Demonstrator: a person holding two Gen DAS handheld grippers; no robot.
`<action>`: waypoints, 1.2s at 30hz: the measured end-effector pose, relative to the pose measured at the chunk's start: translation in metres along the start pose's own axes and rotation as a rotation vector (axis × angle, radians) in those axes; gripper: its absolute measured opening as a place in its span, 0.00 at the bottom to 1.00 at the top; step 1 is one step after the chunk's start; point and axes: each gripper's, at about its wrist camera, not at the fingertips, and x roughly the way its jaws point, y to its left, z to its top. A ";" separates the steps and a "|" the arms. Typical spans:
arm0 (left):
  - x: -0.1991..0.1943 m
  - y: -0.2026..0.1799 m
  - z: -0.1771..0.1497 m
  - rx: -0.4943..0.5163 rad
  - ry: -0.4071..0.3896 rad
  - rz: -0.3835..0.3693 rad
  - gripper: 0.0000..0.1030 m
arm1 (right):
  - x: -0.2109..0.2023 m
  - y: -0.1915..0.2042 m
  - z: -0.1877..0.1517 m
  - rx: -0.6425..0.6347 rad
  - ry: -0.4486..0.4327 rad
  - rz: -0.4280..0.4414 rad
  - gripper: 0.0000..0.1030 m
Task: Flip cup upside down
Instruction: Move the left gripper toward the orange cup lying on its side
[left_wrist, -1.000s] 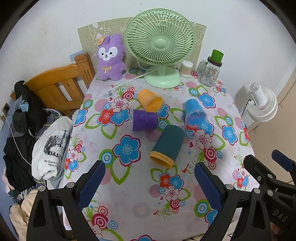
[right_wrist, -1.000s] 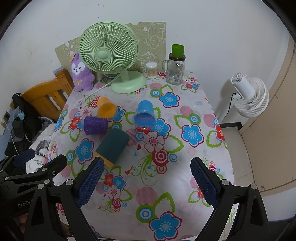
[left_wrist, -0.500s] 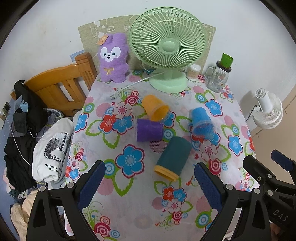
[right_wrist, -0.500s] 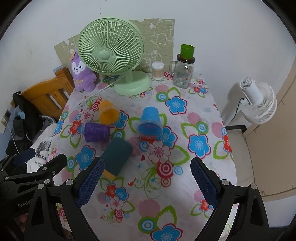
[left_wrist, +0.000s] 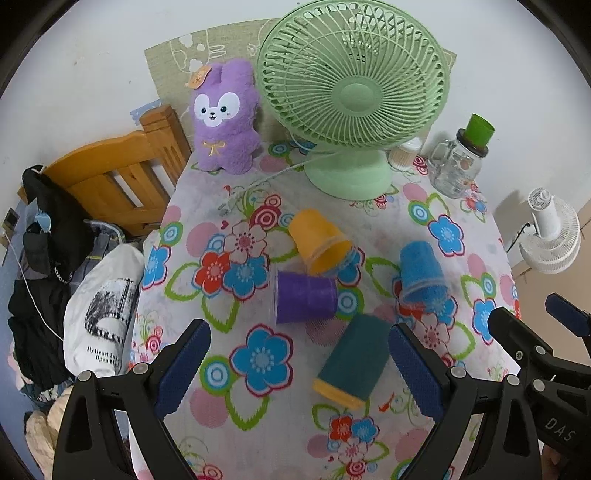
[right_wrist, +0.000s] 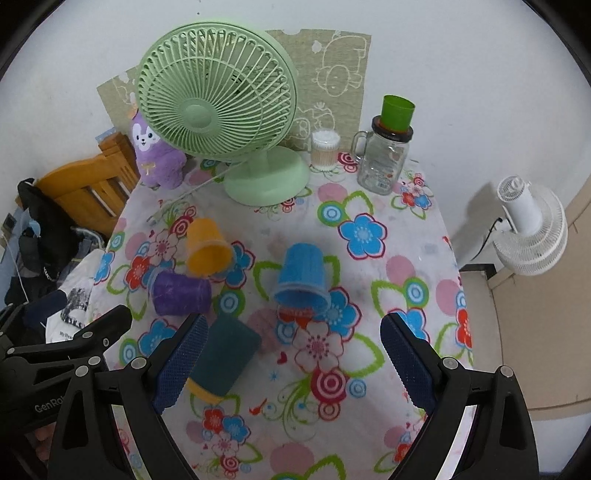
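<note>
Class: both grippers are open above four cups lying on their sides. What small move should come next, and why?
Probably lower the left gripper toward the dark green cup and close its open fingers around the body. That cup lies on its side nearest this gripper, apart from the purple cup, so nothing blocks the fingers. The right gripper is open too and holds nothing.

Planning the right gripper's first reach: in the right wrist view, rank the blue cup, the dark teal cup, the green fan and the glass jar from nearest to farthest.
From the right gripper:
1. Dark teal cup, on its side against the left finger.
2. Blue cup, on its side, centre ahead.
3. Green fan and glass jar, along the back edge, left and right; too close to call.
</note>
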 end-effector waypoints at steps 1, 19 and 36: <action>0.003 0.000 0.004 0.001 0.000 0.000 0.95 | 0.003 -0.001 0.004 0.003 0.000 0.001 0.93; 0.086 -0.002 0.062 -0.064 0.108 -0.020 0.95 | 0.082 -0.013 0.068 0.046 0.038 -0.012 0.93; 0.179 -0.005 0.093 -0.159 0.250 -0.004 0.95 | 0.169 -0.022 0.091 0.092 0.132 -0.022 0.93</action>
